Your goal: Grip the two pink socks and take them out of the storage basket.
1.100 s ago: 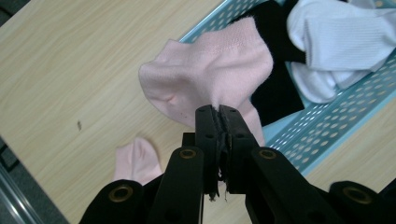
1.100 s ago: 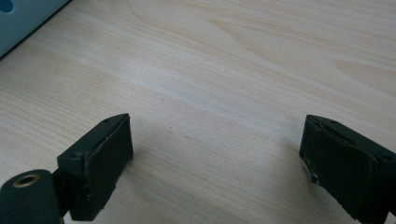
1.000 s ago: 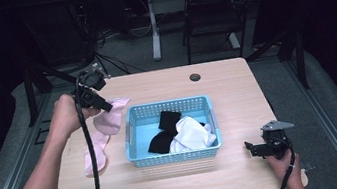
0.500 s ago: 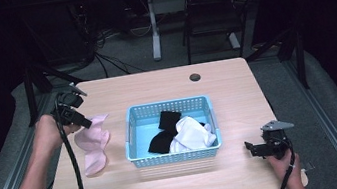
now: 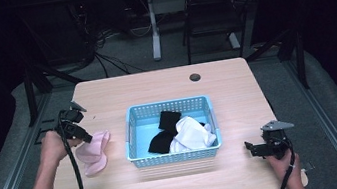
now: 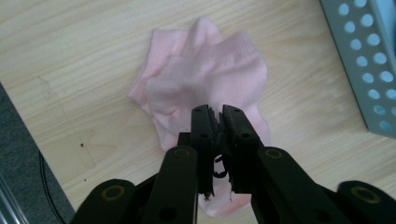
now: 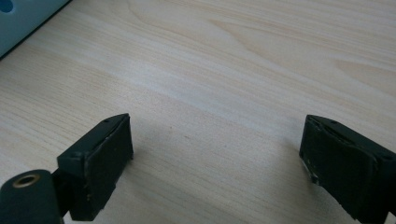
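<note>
Standing on grey carpet, the wooden table [image 5: 165, 87] bears left tool [image 6: 215, 116] barely parted above pink socks [image 6: 205, 79].

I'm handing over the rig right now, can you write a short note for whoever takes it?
Left gripper: jaws nearly together and just starting to open over the pink socks, which lie heaped on the table left of the blue basket.
Right gripper: open, empty, low over bare table right of the basket.
Done: pink socks are out of the basket.
Left: black sock and white sock remain in the basket.
</note>
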Tool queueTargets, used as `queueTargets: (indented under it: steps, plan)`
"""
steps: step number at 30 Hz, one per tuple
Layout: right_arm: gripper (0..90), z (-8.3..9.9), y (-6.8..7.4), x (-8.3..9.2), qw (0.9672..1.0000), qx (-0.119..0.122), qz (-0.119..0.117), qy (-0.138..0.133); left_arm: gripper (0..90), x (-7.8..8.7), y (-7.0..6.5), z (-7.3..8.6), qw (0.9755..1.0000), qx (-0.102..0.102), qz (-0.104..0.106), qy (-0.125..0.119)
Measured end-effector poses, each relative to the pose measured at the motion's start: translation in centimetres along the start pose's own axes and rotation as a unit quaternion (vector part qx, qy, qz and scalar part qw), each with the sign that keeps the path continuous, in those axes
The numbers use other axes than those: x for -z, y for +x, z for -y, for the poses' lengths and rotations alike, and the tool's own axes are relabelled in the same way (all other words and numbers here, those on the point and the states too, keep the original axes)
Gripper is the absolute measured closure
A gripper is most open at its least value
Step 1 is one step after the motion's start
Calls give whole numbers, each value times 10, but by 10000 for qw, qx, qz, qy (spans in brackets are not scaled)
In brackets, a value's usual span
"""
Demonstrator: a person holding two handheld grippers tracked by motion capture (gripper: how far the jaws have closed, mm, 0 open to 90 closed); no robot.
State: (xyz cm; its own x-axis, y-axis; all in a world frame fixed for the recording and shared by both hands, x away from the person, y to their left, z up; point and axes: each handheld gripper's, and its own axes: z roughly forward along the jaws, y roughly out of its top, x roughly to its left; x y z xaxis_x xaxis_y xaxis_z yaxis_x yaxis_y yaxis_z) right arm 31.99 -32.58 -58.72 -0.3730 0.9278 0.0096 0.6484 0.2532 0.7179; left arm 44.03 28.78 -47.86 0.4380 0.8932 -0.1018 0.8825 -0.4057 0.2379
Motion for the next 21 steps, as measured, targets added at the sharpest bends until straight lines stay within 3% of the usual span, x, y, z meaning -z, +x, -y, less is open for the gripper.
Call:
queueTargets:
  steps: [3, 10, 15, 21]
  plan:
    - [90, 0, 0, 0, 10000, 1, -1, 2, 658, -1, 0, 3, 9999, 20, -51, -111]
    - [90, 0, 0, 0, 10000, 1, 0, 0, 188, 10, -3, 14, 9990, 3, -252, -365]
    - [90, 0, 0, 0, 10000, 1, -1, 0, 51, 22, -8, 27, 9979, 7, -321, -570]
    - [90, 0, 0, 0, 10000, 0, -4, -1, 24, 27, -13, 47, 9971, -37, -360, -674]
